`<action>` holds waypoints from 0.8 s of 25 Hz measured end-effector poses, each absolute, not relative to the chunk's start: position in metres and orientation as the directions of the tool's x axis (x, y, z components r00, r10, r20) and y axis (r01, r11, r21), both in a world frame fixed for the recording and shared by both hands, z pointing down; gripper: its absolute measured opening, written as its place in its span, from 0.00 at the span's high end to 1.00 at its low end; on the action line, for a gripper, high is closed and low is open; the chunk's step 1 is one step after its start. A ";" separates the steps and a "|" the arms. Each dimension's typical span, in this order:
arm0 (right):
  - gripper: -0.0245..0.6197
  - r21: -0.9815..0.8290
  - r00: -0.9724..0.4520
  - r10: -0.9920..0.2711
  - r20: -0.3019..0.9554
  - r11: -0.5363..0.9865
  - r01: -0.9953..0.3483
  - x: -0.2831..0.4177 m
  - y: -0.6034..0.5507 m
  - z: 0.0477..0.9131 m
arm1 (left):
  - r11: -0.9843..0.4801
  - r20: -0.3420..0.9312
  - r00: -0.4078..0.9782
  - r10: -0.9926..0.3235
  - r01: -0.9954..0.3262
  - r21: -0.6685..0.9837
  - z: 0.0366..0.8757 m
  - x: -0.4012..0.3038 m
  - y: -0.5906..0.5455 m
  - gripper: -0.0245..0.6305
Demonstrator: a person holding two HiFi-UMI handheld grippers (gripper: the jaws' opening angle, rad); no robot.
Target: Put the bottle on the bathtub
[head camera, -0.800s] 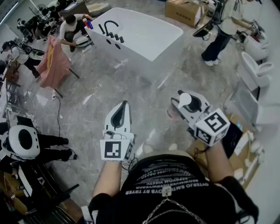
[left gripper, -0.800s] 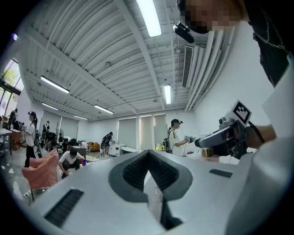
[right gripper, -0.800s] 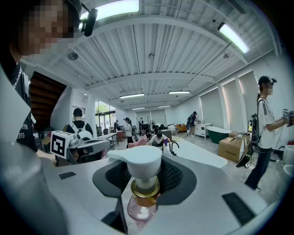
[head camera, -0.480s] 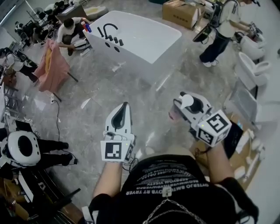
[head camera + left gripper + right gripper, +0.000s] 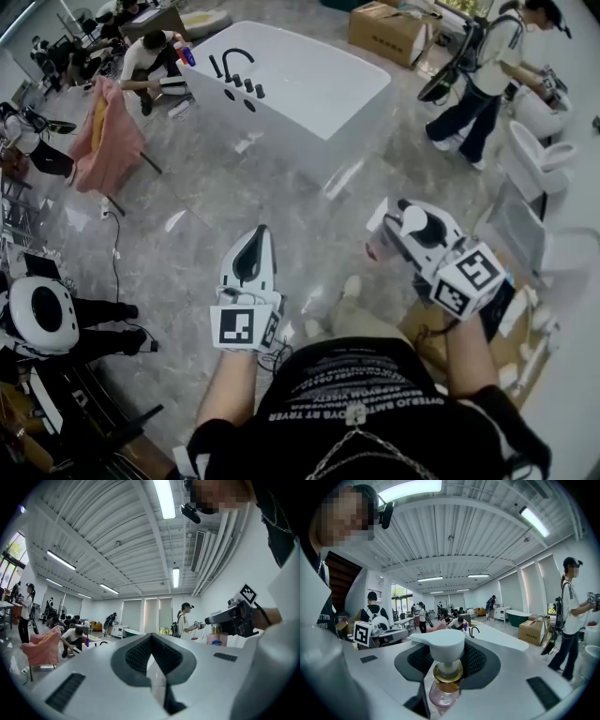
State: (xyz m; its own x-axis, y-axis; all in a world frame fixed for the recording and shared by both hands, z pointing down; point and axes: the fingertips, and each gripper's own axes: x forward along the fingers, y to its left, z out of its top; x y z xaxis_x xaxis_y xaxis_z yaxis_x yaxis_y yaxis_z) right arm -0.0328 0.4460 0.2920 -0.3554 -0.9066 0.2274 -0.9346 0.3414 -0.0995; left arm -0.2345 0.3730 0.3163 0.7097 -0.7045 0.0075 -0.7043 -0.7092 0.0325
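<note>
Head view: edging nearer the bathtub (image 5: 309, 89) at 12 o'clock; right claw (image 5: 397, 232) clamped on the bottle (image 5: 378, 248), left claw (image 5: 254, 248) shut, empty; placement ahead.

- The left gripper (image 5: 151, 638) fills the bottom of the view. It is white with dark grey pads (image 5: 133, 657).
- Its two jaws are pressed together at the tip. Nothing is between them.
- On the right side is the right gripper (image 5: 214, 619). Its marker cube (image 5: 247, 593) has a black and white square on it.
- A pink bottle (image 5: 216, 638) with a gold neck sits at the front of the right gripper.
- Far off on the left, a person in a white top (image 5: 72, 637) bends down low, beside a pink cloth (image 5: 42, 648).
- A person with a backpack (image 5: 184, 620) stands near the middle.
- Long lights (image 5: 165, 498) shine on the white ceiling.
</note>
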 end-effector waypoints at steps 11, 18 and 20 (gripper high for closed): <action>0.74 -0.111 -0.374 -0.895 0.244 0.357 -0.927 -0.002 0.393 0.298 | -0.694 0.015 0.695 -0.719 -0.719 0.024 0.314 -0.205 0.320 0.97; 0.74 -0.131 -0.402 -0.880 0.252 0.380 -0.915 0.056 0.323 0.315 | -0.680 0.044 0.680 -0.732 -0.733 0.013 0.326 -0.146 0.248 0.97; 0.74 -0.132 -0.399 -0.880 0.258 0.378 -0.917 0.057 0.325 0.316 | -0.678 0.048 0.678 -0.734 -0.735 0.015 0.326 -0.146 0.250 0.97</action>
State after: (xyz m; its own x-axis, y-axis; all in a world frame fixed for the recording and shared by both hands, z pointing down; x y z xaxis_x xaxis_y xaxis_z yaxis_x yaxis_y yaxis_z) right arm 0.0565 0.3253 0.3159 -0.3995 -0.8796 0.2582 -0.9166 0.3776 -0.1316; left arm -0.1464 0.2496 0.3263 0.6775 -0.7339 0.0480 -0.7352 -0.6777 0.0150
